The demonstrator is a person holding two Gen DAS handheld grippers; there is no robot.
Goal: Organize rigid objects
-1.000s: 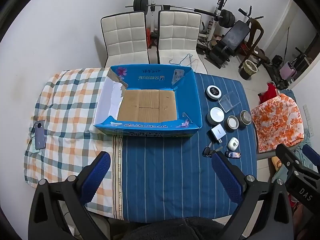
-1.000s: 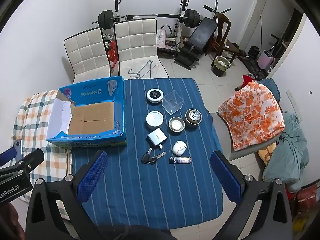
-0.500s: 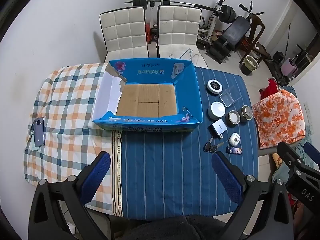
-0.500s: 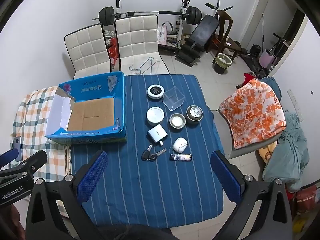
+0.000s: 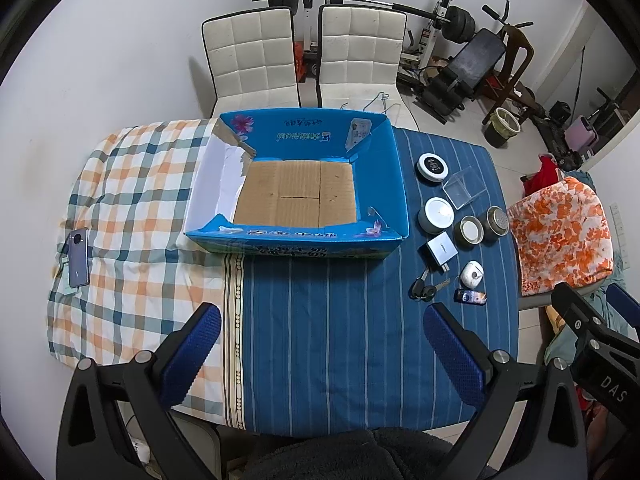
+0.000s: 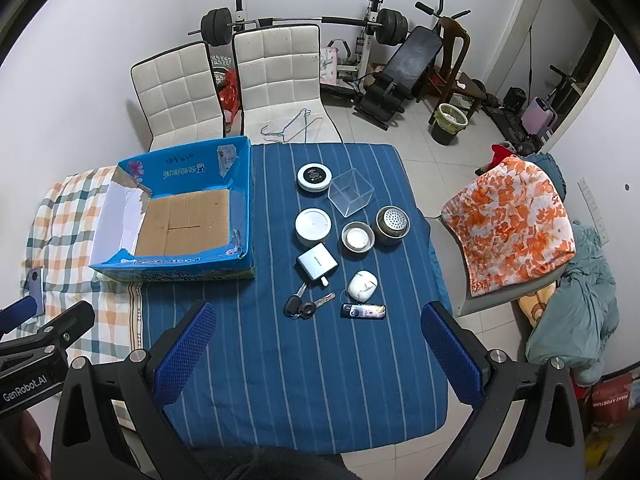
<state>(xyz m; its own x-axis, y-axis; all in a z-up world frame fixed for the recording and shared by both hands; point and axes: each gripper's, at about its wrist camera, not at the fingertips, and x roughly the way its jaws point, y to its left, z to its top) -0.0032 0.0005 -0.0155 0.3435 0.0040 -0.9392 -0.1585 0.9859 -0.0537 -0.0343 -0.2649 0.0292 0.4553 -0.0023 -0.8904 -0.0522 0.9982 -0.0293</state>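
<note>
Cardboard box [image 6: 176,236], blue outside with a bare brown floor, sits open on the table's left part, its long side running left to right; its torn left wall shows white. Small objects lie in a loose cluster just right of it on the blue striped cloth [image 6: 312,380]: a silver charger [image 6: 316,265] set diagonally, keys [image 6: 300,307], a white earbud case [image 6: 362,285] and a dark lighter [image 6: 363,311] lying crosswise. The left gripper [image 5: 320,344] and right gripper [image 6: 316,340] both hover spread wide, holding nothing.
</note>
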